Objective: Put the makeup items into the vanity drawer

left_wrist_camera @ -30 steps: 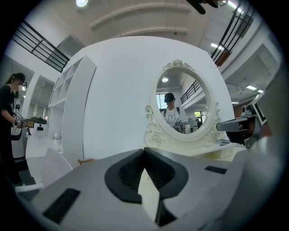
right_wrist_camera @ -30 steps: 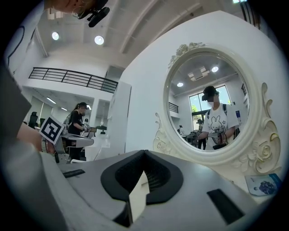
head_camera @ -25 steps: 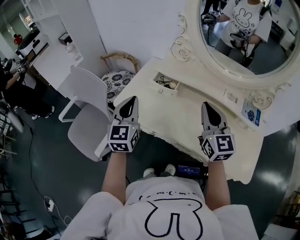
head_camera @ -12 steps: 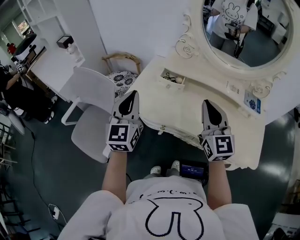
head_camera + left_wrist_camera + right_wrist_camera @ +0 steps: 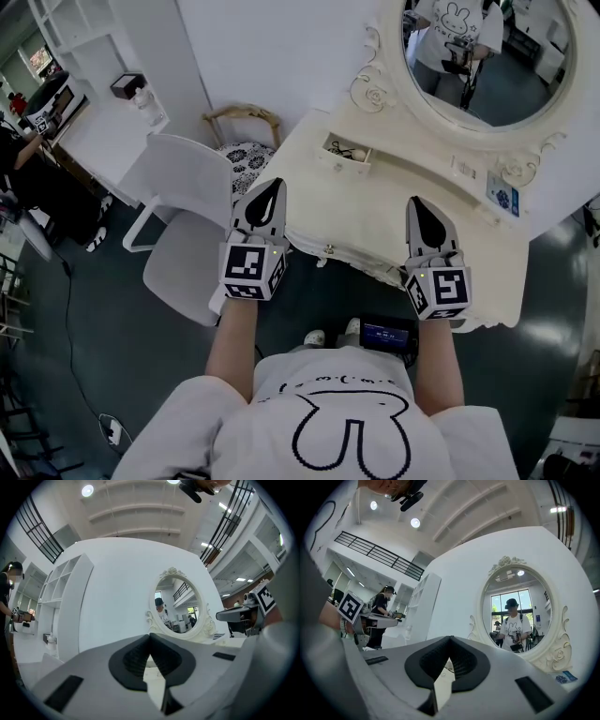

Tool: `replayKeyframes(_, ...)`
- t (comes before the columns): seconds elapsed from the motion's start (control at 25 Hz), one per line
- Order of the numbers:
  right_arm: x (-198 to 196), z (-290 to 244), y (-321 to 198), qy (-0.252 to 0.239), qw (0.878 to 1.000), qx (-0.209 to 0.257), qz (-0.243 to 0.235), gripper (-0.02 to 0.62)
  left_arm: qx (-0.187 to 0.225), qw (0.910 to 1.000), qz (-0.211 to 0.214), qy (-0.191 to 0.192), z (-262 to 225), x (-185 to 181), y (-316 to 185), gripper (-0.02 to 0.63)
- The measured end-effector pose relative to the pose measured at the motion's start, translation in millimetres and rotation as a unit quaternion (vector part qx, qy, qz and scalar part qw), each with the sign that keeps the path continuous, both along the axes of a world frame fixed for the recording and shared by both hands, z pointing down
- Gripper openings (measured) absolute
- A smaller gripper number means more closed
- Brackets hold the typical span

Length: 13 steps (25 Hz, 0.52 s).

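The cream vanity tabletop [image 5: 394, 202] is standing beneath an oval mirror [image 5: 487, 56], with a white chair [image 5: 183, 202] sitting just beside its left end. The left tongs [image 5: 272, 185] and right tongs [image 5: 415, 202] are hovering at the tabletop's front edge, each with its jaws pressed together and gripping nothing. The small vanity drawer [image 5: 343, 155] is sitting open at the back left. The makeup items [image 5: 349, 150] are lying inside it, too small to tell apart.

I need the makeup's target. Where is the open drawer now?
In the head view, the open drawer sits at the left end of the vanity top, just below the mirror and ahead of the left gripper.
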State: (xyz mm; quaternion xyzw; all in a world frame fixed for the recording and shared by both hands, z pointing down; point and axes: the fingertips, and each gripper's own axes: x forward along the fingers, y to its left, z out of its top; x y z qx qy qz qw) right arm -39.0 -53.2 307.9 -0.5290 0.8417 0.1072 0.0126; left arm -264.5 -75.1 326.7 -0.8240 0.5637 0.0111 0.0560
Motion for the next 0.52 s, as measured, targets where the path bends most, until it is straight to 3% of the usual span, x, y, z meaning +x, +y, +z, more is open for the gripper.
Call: replayKeyframes(0.52, 0.8, 4.8, -6.8, -0.008, 1.000, 0.000, 0.004, 0.011, 0.000, 1.0000, 0.002, -0.010, 5.6, 2.5, -9.4, 0.016)
